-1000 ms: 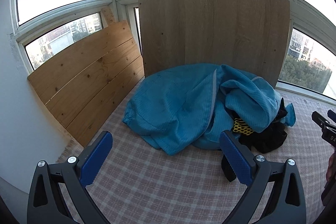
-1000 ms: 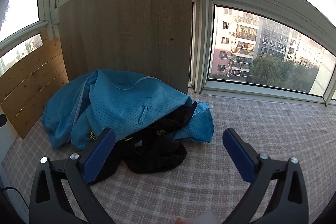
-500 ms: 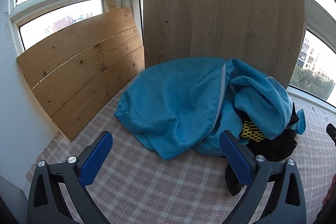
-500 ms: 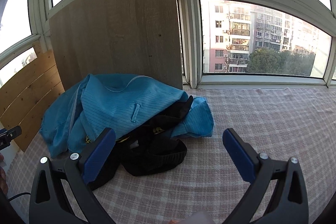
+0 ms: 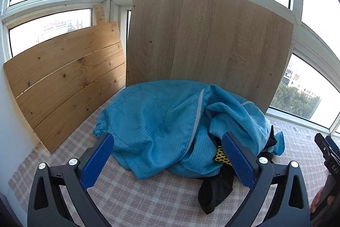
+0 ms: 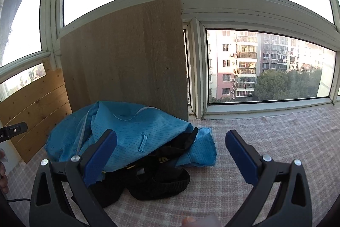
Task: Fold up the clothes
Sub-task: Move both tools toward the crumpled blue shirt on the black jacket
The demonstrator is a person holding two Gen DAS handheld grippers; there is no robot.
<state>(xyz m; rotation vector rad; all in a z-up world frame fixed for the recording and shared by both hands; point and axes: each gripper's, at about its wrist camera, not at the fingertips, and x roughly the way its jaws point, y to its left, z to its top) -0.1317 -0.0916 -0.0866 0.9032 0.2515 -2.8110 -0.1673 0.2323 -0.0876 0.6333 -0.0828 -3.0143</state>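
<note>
Both claws gape empty: the left gripper [image 5: 167, 160] hangs just short of a crumpled blue garment [image 5: 161, 124], the right gripper [image 6: 170, 154] before the same heap, black clothing [image 6: 157, 182] beneath. A good start means pinching one blue hem only. Both have edged nearer than a second ago.

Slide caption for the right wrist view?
Open right gripper faces a crumpled blue garment heaped over black clothing on a checked cloth.
</note>
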